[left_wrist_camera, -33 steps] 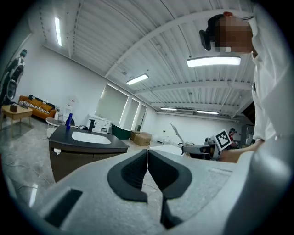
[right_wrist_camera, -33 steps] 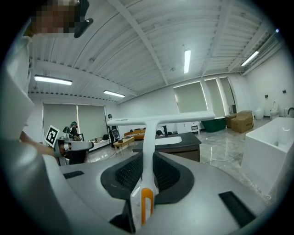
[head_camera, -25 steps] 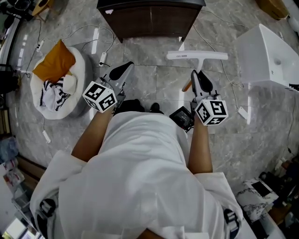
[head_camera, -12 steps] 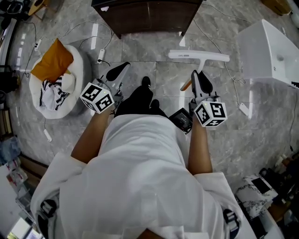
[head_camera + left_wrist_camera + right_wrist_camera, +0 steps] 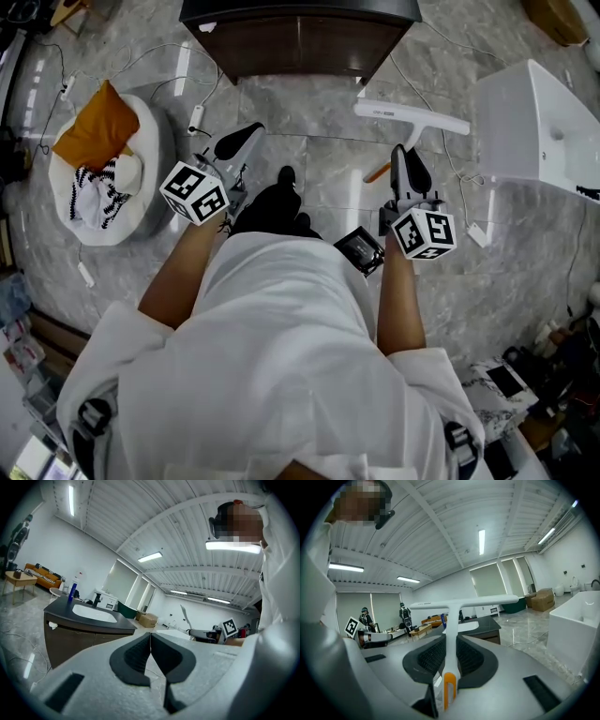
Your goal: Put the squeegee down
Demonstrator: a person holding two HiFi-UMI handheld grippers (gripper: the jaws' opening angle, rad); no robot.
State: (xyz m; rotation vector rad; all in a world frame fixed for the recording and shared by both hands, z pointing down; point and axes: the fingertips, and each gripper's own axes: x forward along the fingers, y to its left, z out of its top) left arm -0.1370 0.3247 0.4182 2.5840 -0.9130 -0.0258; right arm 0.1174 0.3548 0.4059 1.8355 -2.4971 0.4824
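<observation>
The white squeegee (image 5: 412, 116) with an orange handle end is held up by my right gripper (image 5: 406, 161), shut on its shaft. In the right gripper view the squeegee (image 5: 454, 605) rises upright between the dark pads, its blade level across the top and its orange tip low between the jaws. My left gripper (image 5: 239, 141) is shut on nothing, held level at the person's left. The left gripper view shows its pads (image 5: 133, 657) pressed together with only floor and room behind.
A dark vanity cabinet with a sink (image 5: 300, 33) stands just ahead; a white tub-like fixture (image 5: 539, 117) sits to the right. A round pet bed with an orange cushion (image 5: 98, 164) lies left. Cables (image 5: 202, 108) trail over the marble floor. Two people (image 5: 384, 616) stand far off.
The person has stepped forward a little toward the cabinet. The squeegee has tilted and drifted right with the right gripper. Both grippers stay shut.
</observation>
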